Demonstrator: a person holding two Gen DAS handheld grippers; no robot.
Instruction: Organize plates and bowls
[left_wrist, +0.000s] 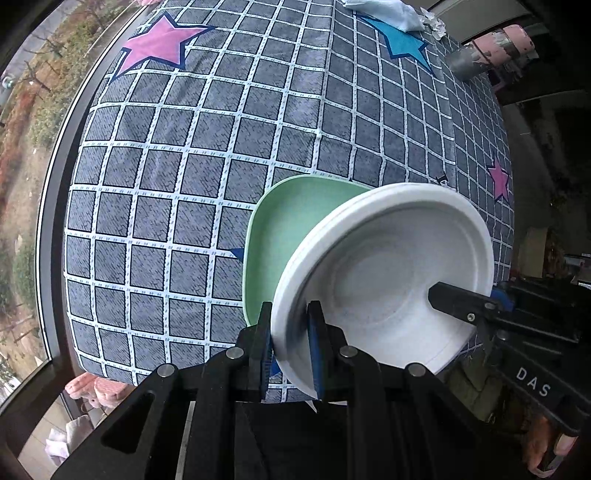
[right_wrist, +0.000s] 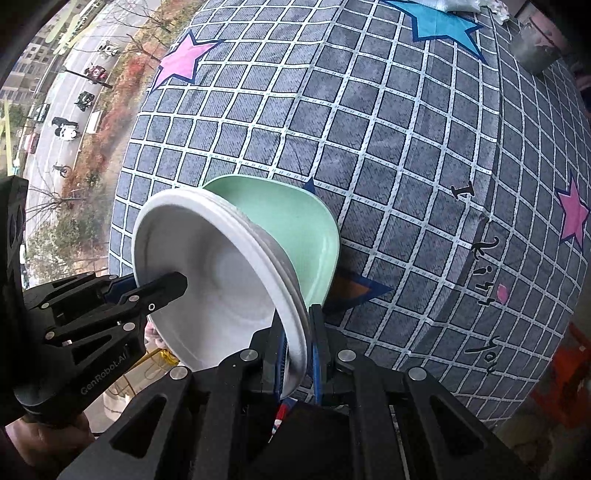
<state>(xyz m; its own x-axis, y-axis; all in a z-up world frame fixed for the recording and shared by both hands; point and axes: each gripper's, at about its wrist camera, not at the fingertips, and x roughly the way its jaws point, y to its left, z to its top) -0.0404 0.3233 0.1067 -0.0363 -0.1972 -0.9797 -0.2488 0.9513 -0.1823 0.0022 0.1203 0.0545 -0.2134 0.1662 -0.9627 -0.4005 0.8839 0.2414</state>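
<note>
Your left claw (left_wrist: 290, 347) and right claw (right_wrist: 298, 354) each clamp opposite rims of the white bowl (left_wrist: 388, 280), tilted over the green plate (left_wrist: 288, 229) on the bed (left_wrist: 184, 184).

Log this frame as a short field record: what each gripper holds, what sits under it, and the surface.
left gripper: shut on the white bowl's rim
right gripper: shut on the opposite rim
white bowl: tilted, apparently two nested, held by both grippers
green plate: behind the bowl; contact unclear
surface: checked bedspread with stars
</note>
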